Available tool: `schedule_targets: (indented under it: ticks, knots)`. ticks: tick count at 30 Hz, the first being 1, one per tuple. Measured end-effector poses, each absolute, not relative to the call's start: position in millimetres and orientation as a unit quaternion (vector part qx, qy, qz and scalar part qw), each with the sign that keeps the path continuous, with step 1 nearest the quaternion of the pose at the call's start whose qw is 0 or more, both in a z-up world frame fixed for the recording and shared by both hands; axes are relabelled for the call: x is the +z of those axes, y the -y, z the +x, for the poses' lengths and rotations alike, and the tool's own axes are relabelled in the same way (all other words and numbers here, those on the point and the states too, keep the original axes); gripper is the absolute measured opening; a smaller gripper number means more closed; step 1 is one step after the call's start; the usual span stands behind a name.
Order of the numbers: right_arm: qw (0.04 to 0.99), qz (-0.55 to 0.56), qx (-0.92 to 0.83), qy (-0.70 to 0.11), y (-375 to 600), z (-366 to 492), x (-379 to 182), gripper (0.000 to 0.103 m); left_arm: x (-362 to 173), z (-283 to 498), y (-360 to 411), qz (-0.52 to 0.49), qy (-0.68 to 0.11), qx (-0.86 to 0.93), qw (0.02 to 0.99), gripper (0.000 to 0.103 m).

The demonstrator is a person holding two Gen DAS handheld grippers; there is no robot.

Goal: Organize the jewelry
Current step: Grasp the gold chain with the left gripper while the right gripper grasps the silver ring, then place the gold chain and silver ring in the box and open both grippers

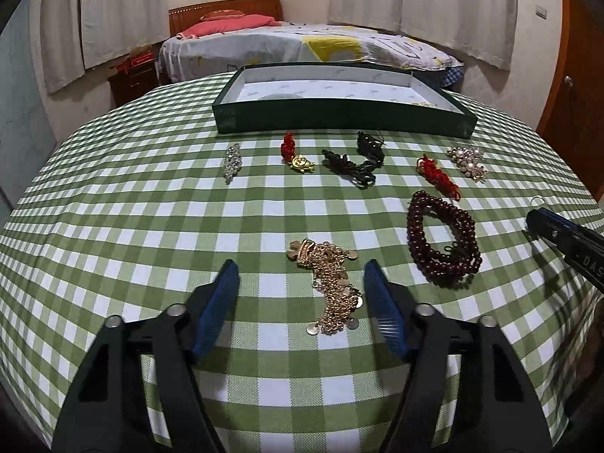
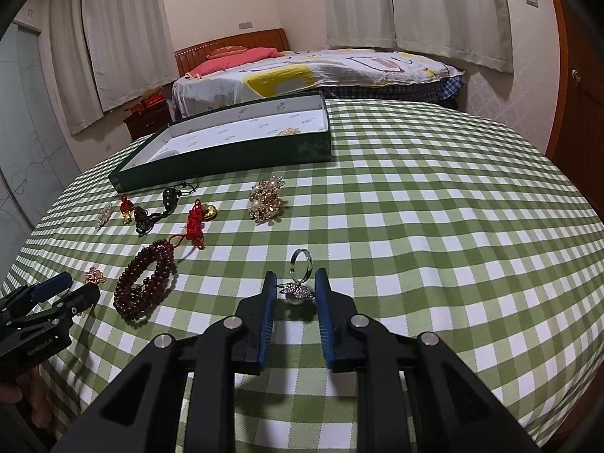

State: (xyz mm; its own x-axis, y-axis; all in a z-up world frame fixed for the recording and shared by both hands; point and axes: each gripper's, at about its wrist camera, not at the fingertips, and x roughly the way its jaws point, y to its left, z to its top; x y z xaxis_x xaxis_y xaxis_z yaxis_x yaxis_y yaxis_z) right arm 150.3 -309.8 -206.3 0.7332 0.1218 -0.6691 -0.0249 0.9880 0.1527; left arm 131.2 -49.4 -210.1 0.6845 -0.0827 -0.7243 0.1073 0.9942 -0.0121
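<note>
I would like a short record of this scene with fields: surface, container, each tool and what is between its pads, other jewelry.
surface: table with green checked cloth
container: open dark green box, far side
left tool: open, astride gold chain piece
right tool: pads close beside silver ring, contact unclear
other jewelry: dark red bead bracelet, black cord piece, pearl brooch

Both wrist views look steeply down, close over the checked table [image 1: 151, 226], sharing the tray [image 2: 226, 158]
</note>
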Motion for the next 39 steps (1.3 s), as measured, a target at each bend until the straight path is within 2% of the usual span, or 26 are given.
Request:
schedule_targets:
  ticks: [3,5,6,8,18,39]
  knots:
    - [0.928,0.068,0.04,-0.363,309.4,151.0,-206.2,0.022,-209.2,131.0,47.6,0.012,-0.392,-0.052,0.919,0.046]
    - [0.929,0.068,0.04,-0.363,309.4,151.2,-206.1,0.022,-208.2,130.2,47.3,0.01,-0.389,-0.06,0.919,0.029]
    - [0.929,0.068,0.04,-0.363,309.4,151.0,-206.1,0.022,-208.0,130.1,47.8,0.011,-0.389,-0.061,0.919,0.026]
    - [0.929,0.068,0.041,-0.362,309.1,151.0,-206.0,0.022,-207.7,129.5,49.5,0.012,-0.387,-0.07,0.919,0.012]
    - [0.932,0.069,0.044,-0.352,308.6,148.4,-200.9,0.022,-200.4,128.2,43.8,-0.004,-0.374,-0.075,0.924,0.009]
    - [0.945,0.067,0.061,-0.313,301.6,146.3,-166.0,0.022,-146.4,128.3,41.3,-0.002,-0.305,-0.076,0.949,0.008]
